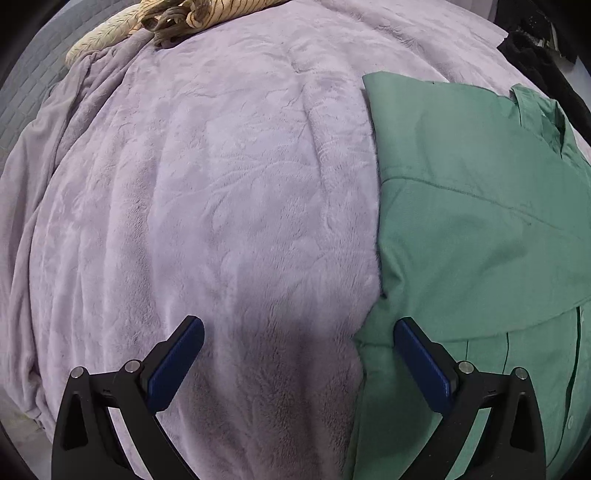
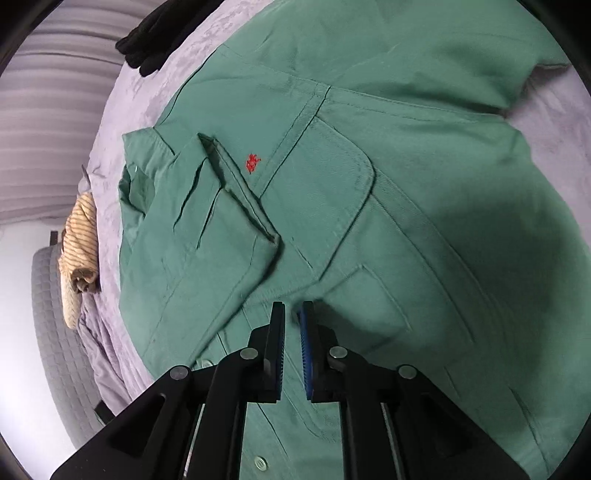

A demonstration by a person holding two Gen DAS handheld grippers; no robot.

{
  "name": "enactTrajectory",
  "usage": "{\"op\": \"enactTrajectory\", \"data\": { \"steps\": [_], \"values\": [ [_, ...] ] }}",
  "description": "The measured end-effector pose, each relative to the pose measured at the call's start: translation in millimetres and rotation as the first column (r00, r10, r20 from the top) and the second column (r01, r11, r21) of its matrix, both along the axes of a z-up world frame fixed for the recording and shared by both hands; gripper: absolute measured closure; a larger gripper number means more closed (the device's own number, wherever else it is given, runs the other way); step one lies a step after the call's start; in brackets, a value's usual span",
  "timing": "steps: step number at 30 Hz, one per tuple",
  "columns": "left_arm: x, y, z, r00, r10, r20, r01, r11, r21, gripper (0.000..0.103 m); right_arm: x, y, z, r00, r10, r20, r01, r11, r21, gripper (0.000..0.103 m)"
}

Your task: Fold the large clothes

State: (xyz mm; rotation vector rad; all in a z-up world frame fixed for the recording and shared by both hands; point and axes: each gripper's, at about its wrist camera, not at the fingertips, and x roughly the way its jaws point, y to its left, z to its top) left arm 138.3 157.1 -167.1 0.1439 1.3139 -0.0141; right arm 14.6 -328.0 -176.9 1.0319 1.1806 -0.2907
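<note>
A large green button shirt (image 1: pixel 472 221) lies on a lilac fleece blanket (image 1: pixel 221 184), with one sleeve folded in over the body. In the right wrist view the green shirt (image 2: pixel 369 184) shows a chest pocket, a small red logo (image 2: pixel 253 162) and the folded sleeve cuff (image 2: pixel 236 192). My left gripper (image 1: pixel 299 343) is open and empty, hovering over the shirt's left edge where it meets the blanket. My right gripper (image 2: pixel 291 321) is nearly closed with a narrow gap between the pads, just above the shirt front; I see no cloth between them.
A striped beige garment (image 1: pixel 173 14) lies bunched at the blanket's far edge; it also shows in the right wrist view (image 2: pixel 79 251). A black garment (image 2: pixel 147 40) lies beyond the shirt. The grey quilted mattress edge (image 2: pixel 55 332) shows beside the blanket.
</note>
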Motion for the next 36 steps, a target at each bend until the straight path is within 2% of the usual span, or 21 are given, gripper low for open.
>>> {"op": "enactTrajectory", "data": {
  "steps": [4, 6, 7, 8, 9, 14, 18, 20, 25, 28, 31, 32, 36],
  "values": [
    [-21.4, 3.4, 4.9, 0.999, 0.008, -0.045, -0.006, 0.999, 0.036, 0.0, -26.6, 9.2, 16.2, 0.996, 0.087, -0.023, -0.088, 0.996, -0.012, 0.093],
    [-33.3, -0.8, 15.0, 0.999, -0.002, -0.054, 0.003, 1.0, 0.019, 0.0, -33.7, 16.3, 21.5, 0.993, 0.112, -0.03, -0.113, 0.994, -0.012, 0.086],
    [-38.9, -4.3, 21.0, 0.998, -0.014, -0.054, 0.015, 1.0, 0.014, 0.0, -38.5, 19.2, 24.6, 0.992, 0.121, -0.032, -0.121, 0.993, -0.012, 0.069],
    [-45.3, -10.4, 28.5, 0.998, -0.029, -0.051, 0.03, 0.999, 0.012, 0.0, -44.1, 21.9, 28.0, 0.991, 0.126, -0.033, -0.126, 0.992, -0.01, 0.047],
    [-49.5, -15.3, 34.6, 0.998, -0.043, -0.05, 0.043, 0.999, 0.008, 0.0, -48.9, 23.6, 31.0, 0.992, 0.126, -0.029, -0.126, 0.992, -0.007, 0.041],
    [-71.5, -44.5, 62.6, 0.994, -0.093, -0.057, 0.091, 0.995, -0.04, 0.0, -62.3, 33.0, 45.8, 0.99, 0.14, -0.015, -0.14, 0.99, 0.017, 0.039],
    [-87.1, -67.2, 80.9, 0.991, -0.121, -0.059, 0.117, 0.99, -0.079, 0.0, -70.0, 39.7, 62.5, 0.984, 0.179, -0.013, -0.179, 0.984, -0.009, 0.036],
    [-96.7, -80.0, 89.8, 0.988, -0.143, -0.053, 0.138, 0.987, -0.083, 0.0, -73.2, 42.8, 72.1, 0.978, 0.208, -0.008, -0.209, 0.978, -0.028, 0.021],
    [-116.5, -107.9, 105.7, 0.983, -0.178, -0.048, 0.174, 0.982, -0.075, 0.0, -74.0, 52.0, 97.6, 0.952, 0.305, -0.015, -0.304, 0.945, -0.123, 0.019],
    [-122.2, -115.8, 112.5, 0.98, -0.189, -0.055, 0.184, 0.979, -0.09, 0.0, -73.8, 54.6, 111.2, 0.939, 0.343, -0.011, -0.34, 0.925, -0.171, 0.01],
    [-127.7, -125.3, 120.8, 0.979, -0.196, -0.053, 0.191, 0.978, -0.086, 0.0, -72.0, 54.4, 121.9, 0.93, 0.367, 0.012, -0.356, 0.911, -0.205, 0.009],
    [-129.0, -128.3, 123.0, 0.979, -0.198, -0.051, 0.194, 0.977, -0.084, 0.0, -72.3, 54.4, 124.9, 0.928, 0.373, 0.015, -0.361, 0.907, -0.218, 0.0],
    [-130.6, -134.0, 128.4, 0.979, -0.199, -0.047, 0.195, 0.977, -0.084, 0.0, -68.7, 55.2, 128.8, 0.917, 0.399, 0.015, -0.385, 0.892, -0.236, 0.0]
  ]
}}
